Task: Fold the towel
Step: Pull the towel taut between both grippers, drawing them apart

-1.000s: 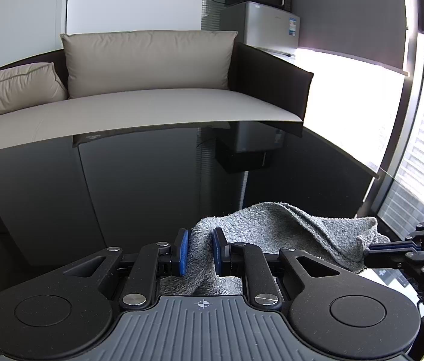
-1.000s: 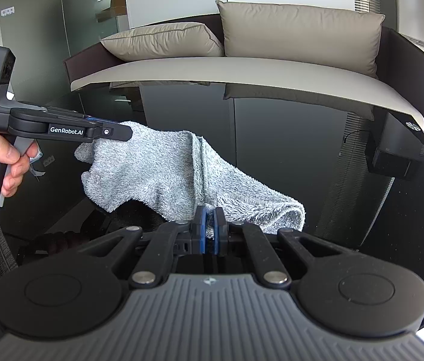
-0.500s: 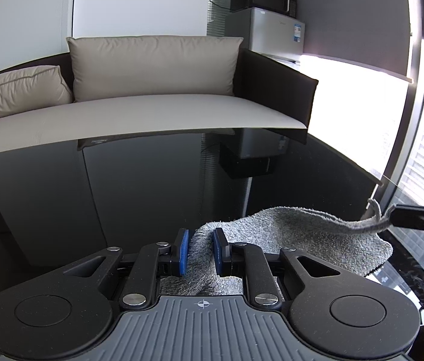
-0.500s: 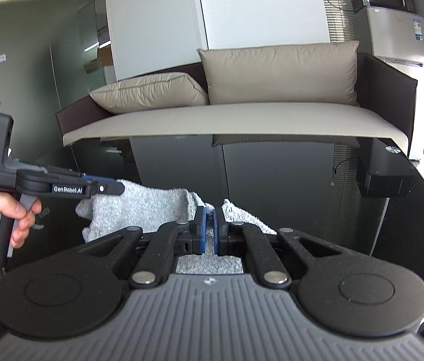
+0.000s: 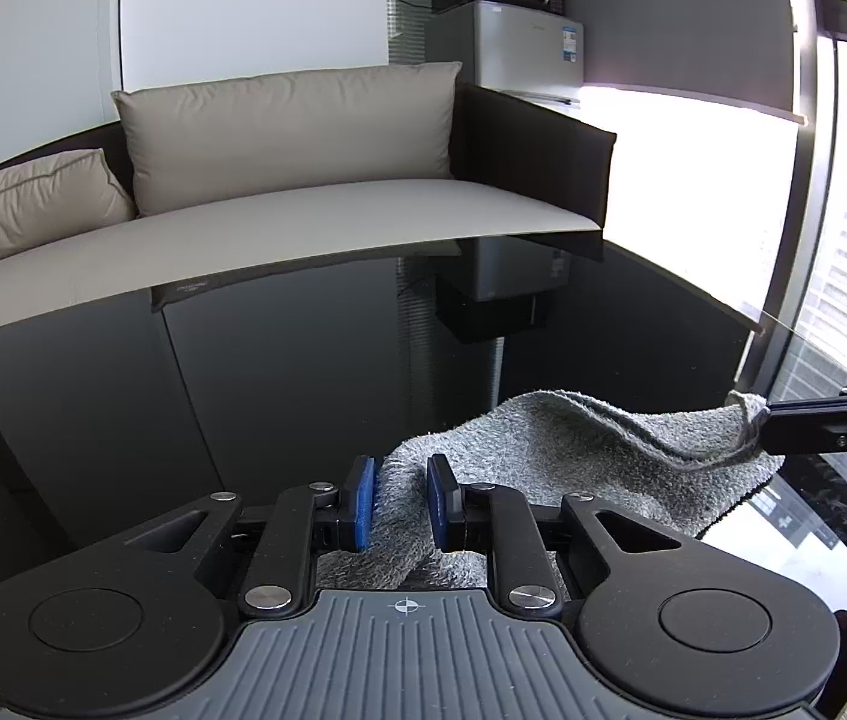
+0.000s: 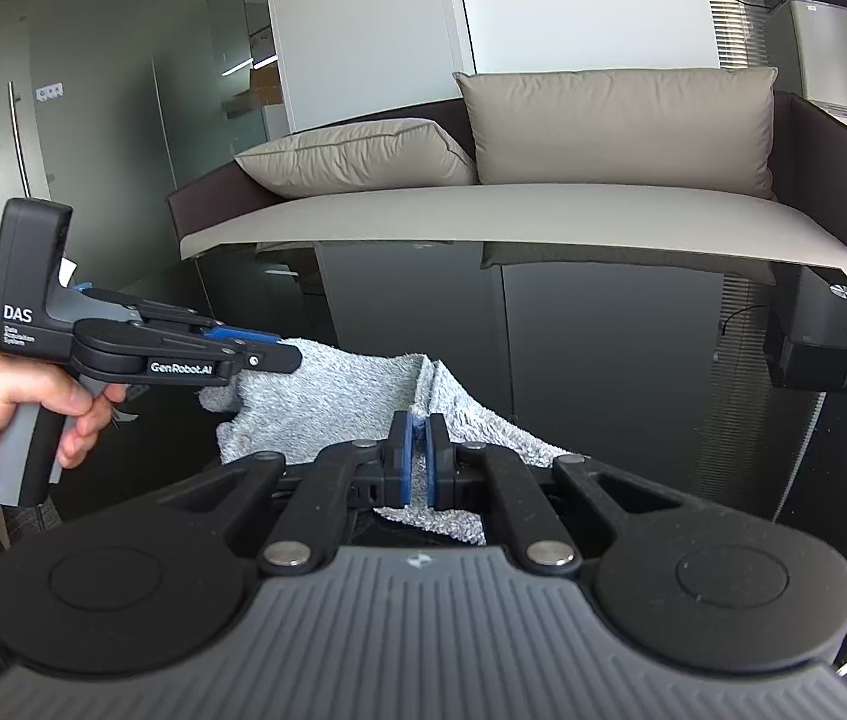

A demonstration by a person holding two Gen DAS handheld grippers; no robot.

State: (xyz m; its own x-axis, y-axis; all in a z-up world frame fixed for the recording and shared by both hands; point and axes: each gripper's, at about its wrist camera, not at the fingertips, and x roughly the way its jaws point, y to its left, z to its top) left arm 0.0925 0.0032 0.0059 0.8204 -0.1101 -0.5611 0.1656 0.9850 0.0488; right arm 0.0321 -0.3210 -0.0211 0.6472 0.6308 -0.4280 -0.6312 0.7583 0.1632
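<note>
because the grey towel [image 5: 573,450] sagged limp over the black tabletop [image 5: 303,390], corners suited gripping: the left gripper [image 5: 402,501] was opening around one, the right gripper [image 6: 417,459] pinched another.

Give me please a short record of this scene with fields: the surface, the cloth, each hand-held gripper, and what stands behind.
surface: glossy black table
cloth: grey fluffy terry towel, partly lifted, one part resting on the table
left hand-held gripper: jaws opening, towel fold between the blue pads
right hand-held gripper: shut on a towel edge
behind: beige cushioned sofa
</note>
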